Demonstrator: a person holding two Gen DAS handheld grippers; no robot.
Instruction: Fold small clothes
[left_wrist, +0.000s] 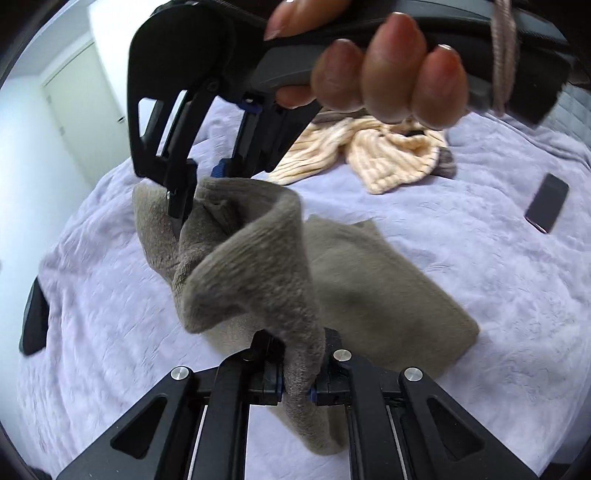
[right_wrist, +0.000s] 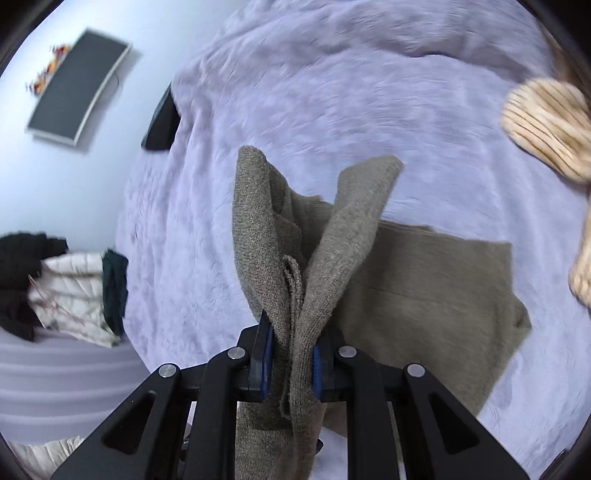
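Both grippers are clamped on the same grey-brown knitted garment (left_wrist: 369, 288), which looks like a small sweater or similar piece; its exact kind is hard to tell. In the left wrist view, the left gripper (left_wrist: 297, 384) pinches a bunched fold of the fabric between its blue-padded fingers, the cloth rising out of the jaws and curling over in a loop. Higher in that same view the right gripper (left_wrist: 177, 210) grips another edge of the garment, and the person's hand (left_wrist: 388, 85) wraps around that gripper's handle, fingertips showing. The rest of the garment lies flat on the lilac bedspread (left_wrist: 110, 295) below and to the right of the lifted part. In the right wrist view, the right gripper (right_wrist: 291, 365) is closed on a thick gather of the knit, with two flaps standing up on either side of it and the flat part spread on the bedspread behind. A cream ribbed garment with thin stripes (left_wrist: 369, 155) lies farther away on the bed, apart from the grey one, and a dark phone (left_wrist: 546, 203) rests near the bed's far right side.
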